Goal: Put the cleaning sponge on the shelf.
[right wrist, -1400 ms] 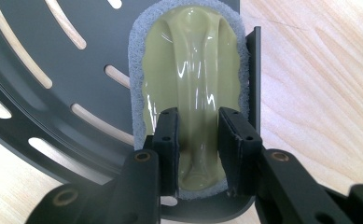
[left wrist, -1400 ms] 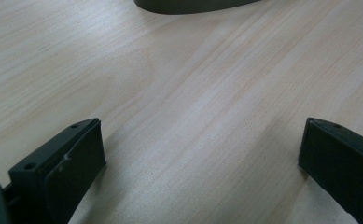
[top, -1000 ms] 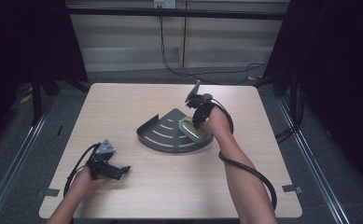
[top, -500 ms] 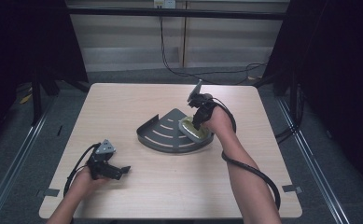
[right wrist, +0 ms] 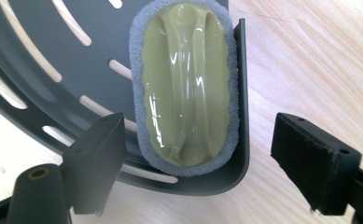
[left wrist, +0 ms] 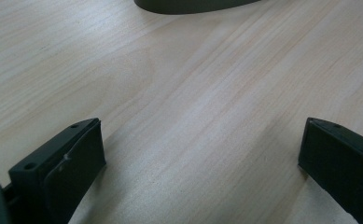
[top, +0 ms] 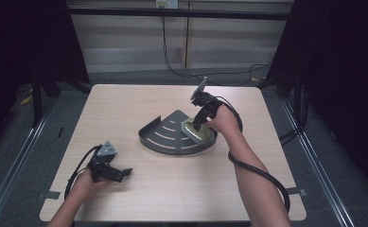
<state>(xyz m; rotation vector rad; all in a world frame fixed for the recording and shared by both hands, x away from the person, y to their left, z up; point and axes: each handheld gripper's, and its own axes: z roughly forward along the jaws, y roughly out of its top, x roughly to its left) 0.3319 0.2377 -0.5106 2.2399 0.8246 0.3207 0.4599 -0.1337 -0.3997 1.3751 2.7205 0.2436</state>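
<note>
A dark grey quarter-round slotted tray point(top: 165, 137) lies at the table's middle. An oval scrubber point(top: 198, 129) with an olive-green glossy handle and grey sponge rim lies in its right corner, against the tray wall point(right wrist: 241, 93). My right gripper point(top: 197, 125) hovers just above the scrubber point(right wrist: 186, 84), pointing down, jaws open wide on either side of it and not touching it. My left gripper point(top: 120, 173) rests on the table near the front left, held by a hand, open with bare wood between its fingers point(left wrist: 72, 158). The tray's edge point(left wrist: 193, 5) shows far ahead in the left gripper view.
The light wooden table point(top: 125, 104) is bounded by dark floor and metal rails on both sides. Cables point(top: 262, 175) trail from each gripper along the forearms. A wall with hanging cables stands behind the table.
The right gripper has shifted slightly over the scrubber in the tray corner. The left gripper has stayed still.
</note>
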